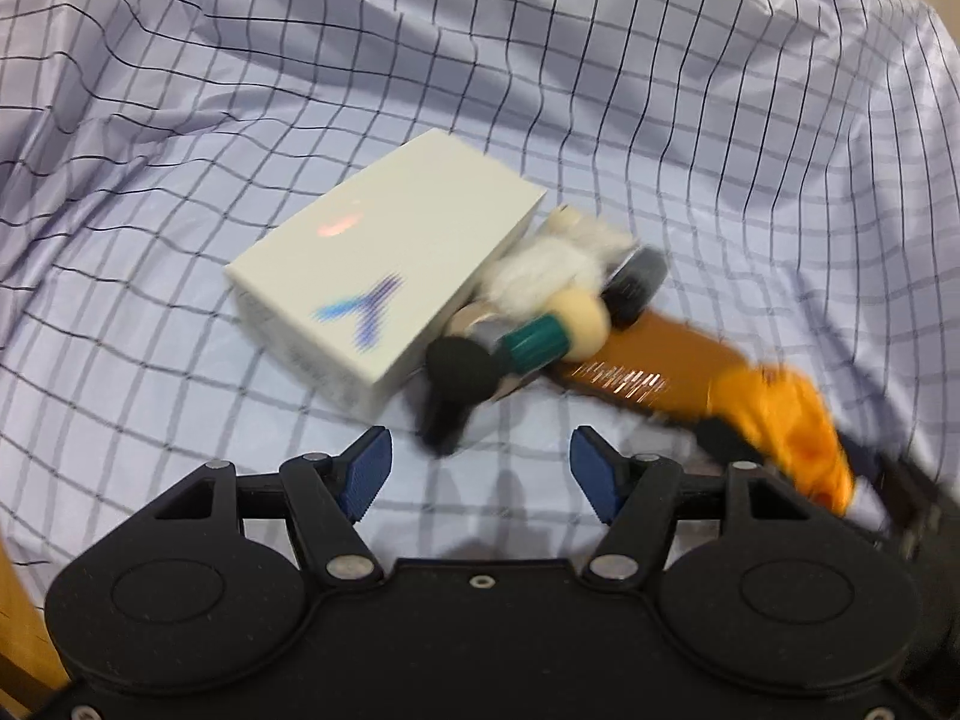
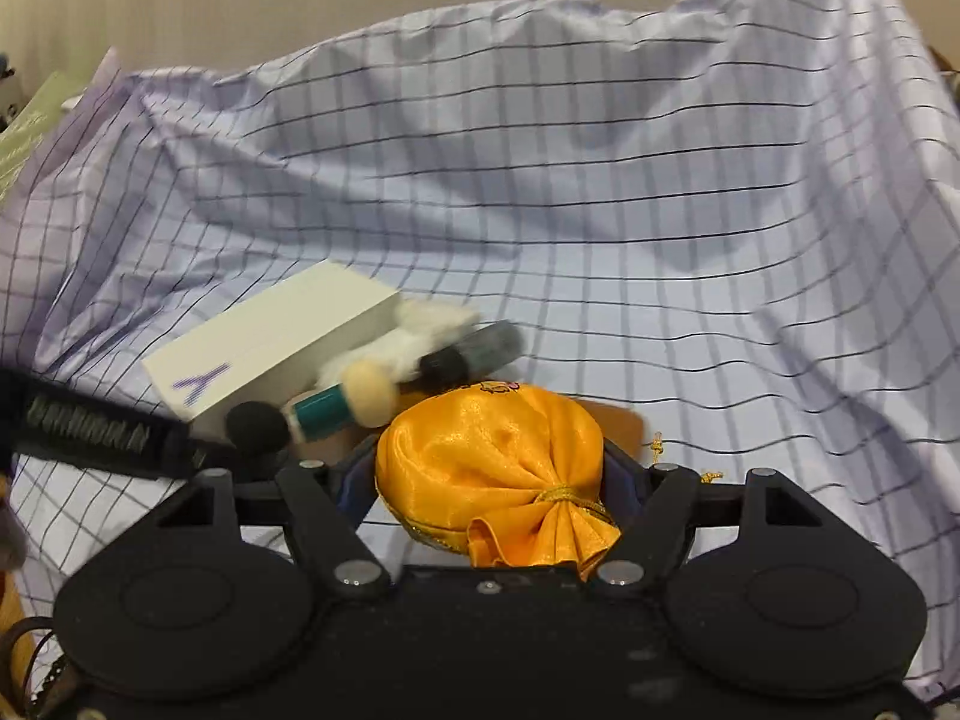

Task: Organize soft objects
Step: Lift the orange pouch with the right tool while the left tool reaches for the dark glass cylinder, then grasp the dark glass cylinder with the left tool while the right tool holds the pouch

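Note:
An orange satin pouch [image 2: 480, 450], tied with a gold cord, sits squeezed between the pads of my right gripper [image 2: 489, 471], which is shut on it. In the left wrist view the same pouch [image 1: 780, 414] appears blurred at the right, over a brown card [image 1: 648, 360]. A fluffy white toy [image 1: 552, 270] and a teal-banded piece with a cream ball and black ball [image 1: 528, 345] lie against a white box [image 1: 384, 258]. My left gripper [image 1: 480, 471] hangs open just in front of them, with nothing between its blue pads.
A lilac checked cloth [image 1: 660, 120] covers the whole surface and rises in folds at the back [image 2: 600, 150]. A black strap with lettering [image 2: 90, 432] crosses the left of the right wrist view. The white box [image 2: 270, 348] lies left of the pouch.

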